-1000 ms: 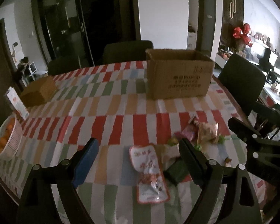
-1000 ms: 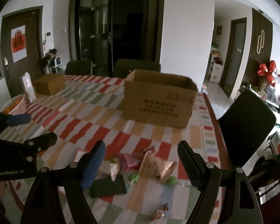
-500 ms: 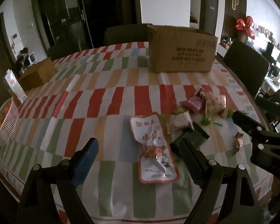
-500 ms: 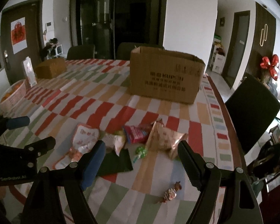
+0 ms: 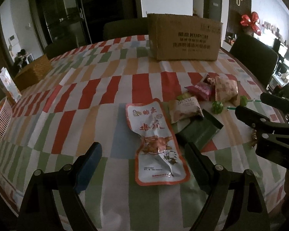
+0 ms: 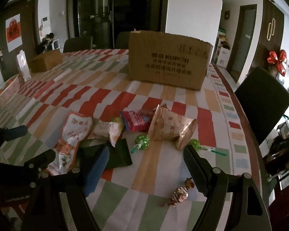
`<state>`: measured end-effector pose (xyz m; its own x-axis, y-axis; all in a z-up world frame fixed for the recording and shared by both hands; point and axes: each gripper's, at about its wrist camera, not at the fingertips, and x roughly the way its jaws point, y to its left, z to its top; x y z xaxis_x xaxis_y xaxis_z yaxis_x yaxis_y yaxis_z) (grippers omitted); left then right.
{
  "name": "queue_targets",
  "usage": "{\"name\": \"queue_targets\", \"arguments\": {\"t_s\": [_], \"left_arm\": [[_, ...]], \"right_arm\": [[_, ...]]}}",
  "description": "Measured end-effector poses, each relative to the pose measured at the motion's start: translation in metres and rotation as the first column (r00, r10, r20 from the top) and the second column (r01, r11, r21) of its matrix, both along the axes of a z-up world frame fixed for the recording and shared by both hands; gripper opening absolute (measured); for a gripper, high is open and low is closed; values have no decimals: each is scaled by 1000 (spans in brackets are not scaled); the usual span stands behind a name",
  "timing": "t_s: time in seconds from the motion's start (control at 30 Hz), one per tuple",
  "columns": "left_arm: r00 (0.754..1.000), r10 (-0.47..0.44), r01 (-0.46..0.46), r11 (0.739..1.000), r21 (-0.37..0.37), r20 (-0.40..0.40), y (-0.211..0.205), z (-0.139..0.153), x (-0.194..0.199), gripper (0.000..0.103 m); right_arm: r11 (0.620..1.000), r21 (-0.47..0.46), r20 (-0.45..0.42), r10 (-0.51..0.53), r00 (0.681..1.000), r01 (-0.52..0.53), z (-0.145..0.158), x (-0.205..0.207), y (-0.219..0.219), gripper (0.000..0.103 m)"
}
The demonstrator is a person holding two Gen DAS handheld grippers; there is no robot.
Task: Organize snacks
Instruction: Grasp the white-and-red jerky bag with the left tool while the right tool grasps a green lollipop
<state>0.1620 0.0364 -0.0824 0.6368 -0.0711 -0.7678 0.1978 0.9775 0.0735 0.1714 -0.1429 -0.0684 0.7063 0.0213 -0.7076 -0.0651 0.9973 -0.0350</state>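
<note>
Snack packets lie scattered on the striped tabletop [image 5: 109,88], in front of a cardboard box [image 5: 185,36]. The left gripper [image 5: 143,158] hangs with jaws released over a red-and-white pouch [image 5: 156,144]; the right gripper [image 6: 146,163], jaws also released and empty, hovers near a dark green packet [image 6: 117,154] and a wrapped candy [image 6: 180,192].

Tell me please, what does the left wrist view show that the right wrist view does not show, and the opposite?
Only the left wrist view shows the whole red-and-white pouch, lying between the open left gripper fingers.

Only the right wrist view shows the whole small wrapped candy and the red paper on the door.

Both show the cardboard box, the dark green packet, the pink packet, the lollipops and the open right gripper.
</note>
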Motion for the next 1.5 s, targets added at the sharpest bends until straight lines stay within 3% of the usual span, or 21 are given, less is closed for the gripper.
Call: {"name": "queue_targets", "arguments": {"t_s": [0.67, 0.9, 1.1, 1.3, 1.5], "left_arm": [[995, 4, -6, 1000, -20, -98, -12, -36, 41, 82], [993, 14, -20, 998, -52, -119, -7, -40, 48, 64], [989, 17, -34, 993, -115, -146, -4, -43, 55, 54], [990, 30, -50, 988, -148, -136, 2, -40, 54, 36], [990, 34, -54, 987, -150, -135, 3, -38, 54, 36]], "right_arm": [[999, 31, -82, -9, 997, 12, -41, 41, -2, 80], [999, 33, -101, -32, 994, 35, -49, 55, -3, 78], [999, 31, -119, -26, 993, 29, -54, 64, 0, 67], [999, 42, -147, -21, 989, 28, -60, 69, 1, 51], [1000, 27, -135, 13, 991, -9, -60, 68, 6, 26]]}}
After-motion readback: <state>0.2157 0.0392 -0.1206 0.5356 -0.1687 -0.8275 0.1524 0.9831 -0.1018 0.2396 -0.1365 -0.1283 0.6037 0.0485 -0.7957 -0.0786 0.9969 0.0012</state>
